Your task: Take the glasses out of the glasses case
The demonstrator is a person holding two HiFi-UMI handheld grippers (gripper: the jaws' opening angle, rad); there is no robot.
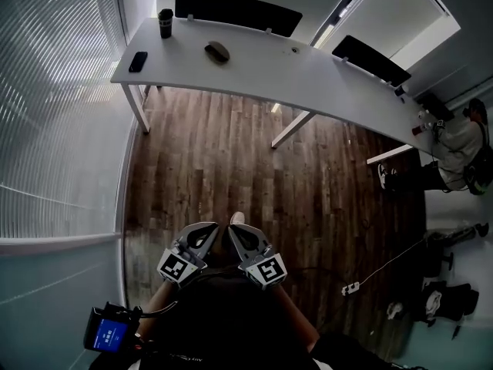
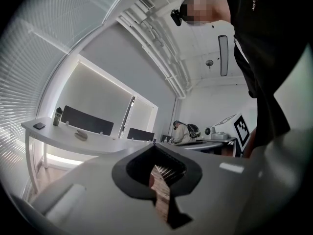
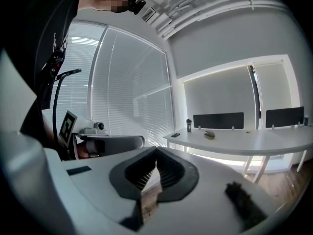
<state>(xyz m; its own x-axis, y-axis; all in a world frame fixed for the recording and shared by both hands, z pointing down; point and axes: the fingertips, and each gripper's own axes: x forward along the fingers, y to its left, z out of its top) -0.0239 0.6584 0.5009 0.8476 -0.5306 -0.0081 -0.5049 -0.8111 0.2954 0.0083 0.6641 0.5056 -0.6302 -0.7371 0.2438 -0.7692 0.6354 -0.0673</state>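
**Head view:** I look from above, steeply down past the left gripper and right gripper, close under the lens, onto the wooden floor. The white counter lies far off at the top.

**Left gripper view:** the camera sits low behind its own jaws, which fill the lower frame. It faces across the room, tilted upward, with the counter distant at left.

**Right gripper view:** likewise close behind its jaws, with the same counter distant at right.

All three views share that counter and the dark cup at its end. Each gripper view catches the other gripper at its edge.
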